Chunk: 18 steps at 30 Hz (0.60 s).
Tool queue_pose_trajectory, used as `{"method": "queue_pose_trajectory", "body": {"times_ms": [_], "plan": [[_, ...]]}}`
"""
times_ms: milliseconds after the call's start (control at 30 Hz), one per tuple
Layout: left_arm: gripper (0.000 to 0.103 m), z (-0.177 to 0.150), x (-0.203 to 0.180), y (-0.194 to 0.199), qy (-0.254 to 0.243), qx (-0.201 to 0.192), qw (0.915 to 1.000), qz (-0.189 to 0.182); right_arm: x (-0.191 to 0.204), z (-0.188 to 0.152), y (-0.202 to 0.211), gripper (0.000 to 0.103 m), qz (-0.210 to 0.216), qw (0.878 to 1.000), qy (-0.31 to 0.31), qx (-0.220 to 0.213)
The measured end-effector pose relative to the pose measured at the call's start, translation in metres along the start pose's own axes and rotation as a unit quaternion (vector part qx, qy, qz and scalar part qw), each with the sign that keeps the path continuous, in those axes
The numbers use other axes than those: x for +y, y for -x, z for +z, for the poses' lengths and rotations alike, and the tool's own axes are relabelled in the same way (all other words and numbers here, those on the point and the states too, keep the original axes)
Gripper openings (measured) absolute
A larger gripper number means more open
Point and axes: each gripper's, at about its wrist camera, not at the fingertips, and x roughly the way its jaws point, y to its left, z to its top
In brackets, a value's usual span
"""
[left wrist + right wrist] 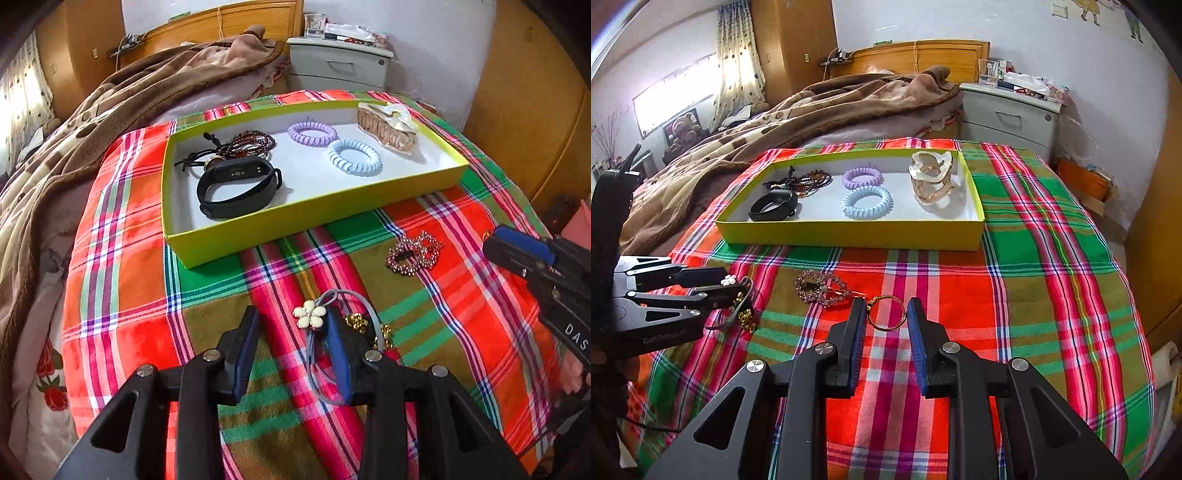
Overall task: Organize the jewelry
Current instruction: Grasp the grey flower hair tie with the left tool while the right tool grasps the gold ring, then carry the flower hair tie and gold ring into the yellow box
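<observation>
My left gripper (291, 317) stands open just above the plaid cloth. A grey hair tie with a white flower (310, 314) lies at its right fingertip, its elastic looped around that finger and not pinched between the pads. A small gold beaded piece (356, 321) lies just beyond. In the right wrist view my right gripper (885, 310) is shut on a thin gold ring (886, 328), both pads touching its rim. A rhinestone clip (822, 288) lies left of the ring. The left gripper (733, 282) shows at the left edge.
A yellow-green box (314, 218) at the back of the cloth holds a black wristband (236, 188), beaded bracelets, purple and blue spiral hair ties and a claw clip (388, 127). A brown blanket (110, 110) lies to the left and a grey nightstand (340, 62) stands behind.
</observation>
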Motion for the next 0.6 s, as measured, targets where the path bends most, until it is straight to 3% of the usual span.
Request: {"method": "queue_pose_trajectory", "body": {"times_ms": [100,233,600], "plan": [[0.035,0.0,0.001,0.001,0.0,-0.002,1.0,0.003,0.0,0.0,0.0,0.023,0.001,1.0,-0.002,-0.001],[0.017,-0.001,0.002,0.003,0.007,-0.005,0.9999,-0.009,-0.001,0.0,0.002,0.023,0.002,1.0,-0.003,-0.004],[0.017,-0.003,0.007,0.018,0.025,-0.03,0.9989,-0.024,-0.004,0.001,0.011,0.023,-0.005,1.0,-0.01,-0.015]]}}
